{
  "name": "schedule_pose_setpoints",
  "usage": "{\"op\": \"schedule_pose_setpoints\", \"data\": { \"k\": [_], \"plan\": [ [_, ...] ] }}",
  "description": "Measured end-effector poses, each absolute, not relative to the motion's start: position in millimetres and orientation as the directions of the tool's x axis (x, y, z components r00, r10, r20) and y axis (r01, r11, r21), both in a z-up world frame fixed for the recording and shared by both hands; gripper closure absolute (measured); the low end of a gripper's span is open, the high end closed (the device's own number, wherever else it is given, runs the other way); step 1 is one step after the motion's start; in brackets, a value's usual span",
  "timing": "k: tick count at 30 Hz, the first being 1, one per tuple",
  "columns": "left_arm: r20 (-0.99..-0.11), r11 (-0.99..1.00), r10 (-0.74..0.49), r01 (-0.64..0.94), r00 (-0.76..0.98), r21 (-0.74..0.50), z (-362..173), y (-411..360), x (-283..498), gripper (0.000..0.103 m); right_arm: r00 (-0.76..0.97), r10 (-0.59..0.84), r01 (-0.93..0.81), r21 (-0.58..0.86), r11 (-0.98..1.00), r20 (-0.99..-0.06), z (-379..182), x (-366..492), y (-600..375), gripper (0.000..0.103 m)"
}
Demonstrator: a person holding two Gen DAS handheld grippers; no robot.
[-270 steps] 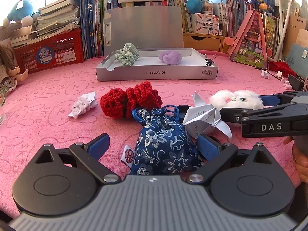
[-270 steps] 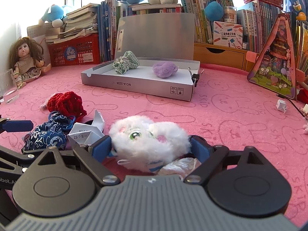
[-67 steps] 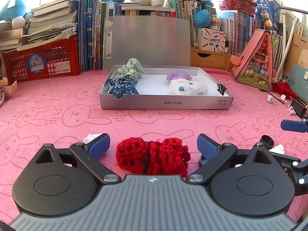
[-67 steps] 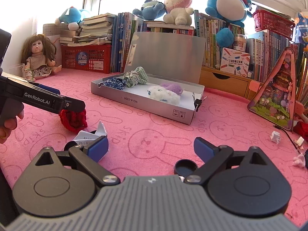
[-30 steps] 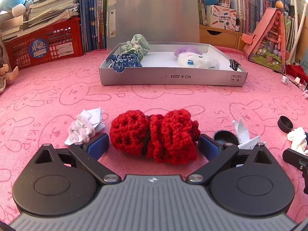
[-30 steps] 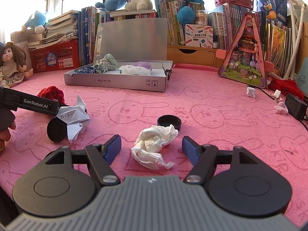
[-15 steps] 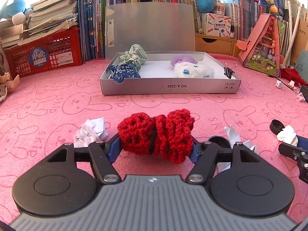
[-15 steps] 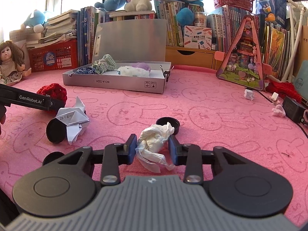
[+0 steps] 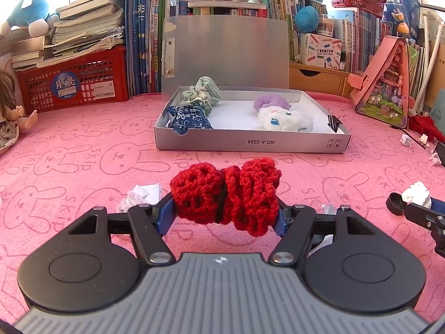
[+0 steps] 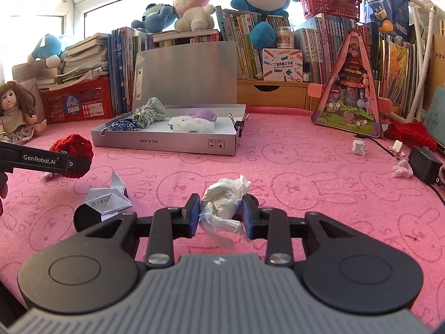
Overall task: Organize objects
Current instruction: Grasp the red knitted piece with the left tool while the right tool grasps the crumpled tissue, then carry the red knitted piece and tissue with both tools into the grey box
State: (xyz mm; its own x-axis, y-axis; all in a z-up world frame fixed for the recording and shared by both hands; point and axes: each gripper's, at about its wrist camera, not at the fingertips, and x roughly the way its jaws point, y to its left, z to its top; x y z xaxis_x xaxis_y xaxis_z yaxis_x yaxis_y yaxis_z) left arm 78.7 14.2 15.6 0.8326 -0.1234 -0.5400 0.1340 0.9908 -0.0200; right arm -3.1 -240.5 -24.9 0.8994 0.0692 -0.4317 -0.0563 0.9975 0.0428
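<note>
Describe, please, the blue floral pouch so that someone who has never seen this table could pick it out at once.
Find the open grey box on the pink bunny-print cloth, its lid standing up against the books. The blue floral pouch lies in the box's front left corner, just in front of a green checked bundle. It alone is dark blue with a white flower print; the white fluffy toy lies to the right.

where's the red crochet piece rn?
In the left wrist view the red crochet piece sits centre frame, clamped in the left gripper, in front of the grey box. The right wrist view shows it far left.
</note>
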Motion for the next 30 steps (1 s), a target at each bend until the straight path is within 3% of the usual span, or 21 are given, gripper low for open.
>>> {"op": "schedule_pose_setpoints", "data": {
  "k": [23,30],
  "plan": [
    [-0.467,0.986,-0.151,0.166,0.871,-0.01,79,6,167,0.032,0.894,0.124,-0.09,0.099,0.991,-0.43,38,95,-264,0.067],
    [-0.493,0.983,-0.182,0.16,0.851,-0.087,93,3,234,0.032,0.869,0.158,-0.106,0.136,0.985,-0.468,56,154,-270,0.067]
  ]
}}
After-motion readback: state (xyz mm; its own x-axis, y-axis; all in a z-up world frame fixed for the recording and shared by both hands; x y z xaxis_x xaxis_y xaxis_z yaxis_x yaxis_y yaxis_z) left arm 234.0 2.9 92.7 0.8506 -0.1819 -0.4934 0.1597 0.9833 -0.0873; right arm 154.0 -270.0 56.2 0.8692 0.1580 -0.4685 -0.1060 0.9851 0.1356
